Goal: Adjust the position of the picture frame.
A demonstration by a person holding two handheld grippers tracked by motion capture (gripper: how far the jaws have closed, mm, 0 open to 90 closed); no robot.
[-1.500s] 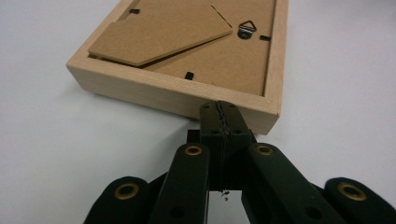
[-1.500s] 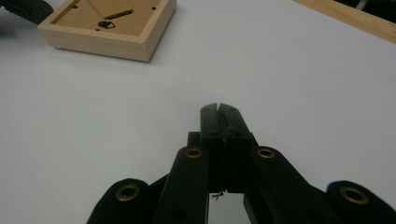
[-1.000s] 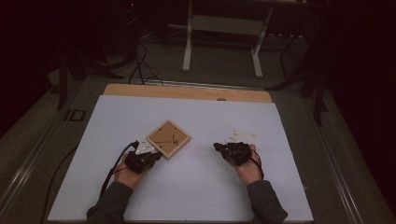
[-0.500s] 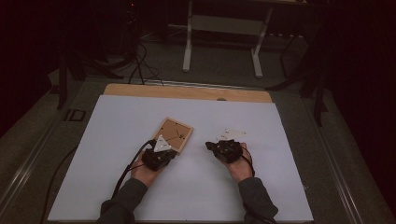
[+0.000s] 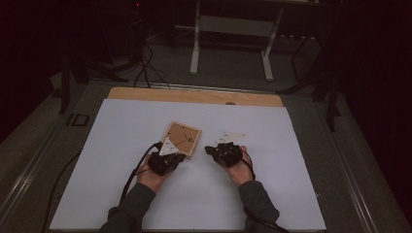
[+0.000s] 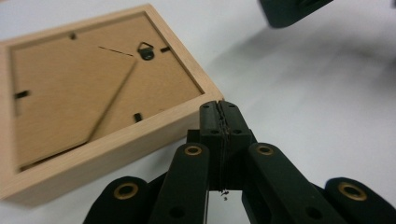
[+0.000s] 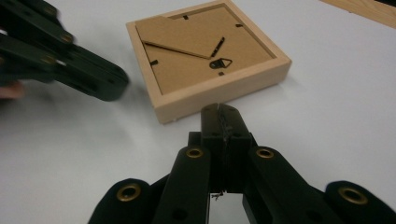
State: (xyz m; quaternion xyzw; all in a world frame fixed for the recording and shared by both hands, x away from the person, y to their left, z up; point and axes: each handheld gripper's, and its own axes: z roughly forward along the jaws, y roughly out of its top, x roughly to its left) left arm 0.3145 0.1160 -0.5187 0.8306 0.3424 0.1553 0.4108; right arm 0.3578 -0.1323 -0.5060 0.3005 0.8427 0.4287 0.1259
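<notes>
The square, light wooden picture frame (image 5: pixel 181 139) lies face down on the white worktop (image 5: pixel 121 126), its brown fibreboard back (image 6: pixel 88 88) upward, with a small black metal hanger (image 7: pixel 220 63) and little black tabs around the edge; in the high view it sits just left of the worktop's centre, turned so a corner points toward the person. The left gripper (image 5: pixel 170 154) is at the frame's 6 o'clock edge, its jaws pressed fully together with nothing between them; in the left gripper view the tips stand right at the frame's near corner, and whether they touch the wood I cannot tell. The right gripper (image 5: pixel 210 149) sits just off the frame at 3 o'clock, apart from it, jaws likewise closed flat on each other and holding nothing; in the right gripper view the frame's wooden side faces the tips across a strip of bare worktop.

In my judgement the risk lies in how lightly the frame rests on a smooth surface; a closed tip nudging a corner would likely spin or slide it rather than steady it; a push from one side alone could send it toward 12 o'clock. Prying at the tabs with blunt closed jaws could slip and scratch the fibreboard or bend a tab; the two grippers, working close together, could also knock each other.
</notes>
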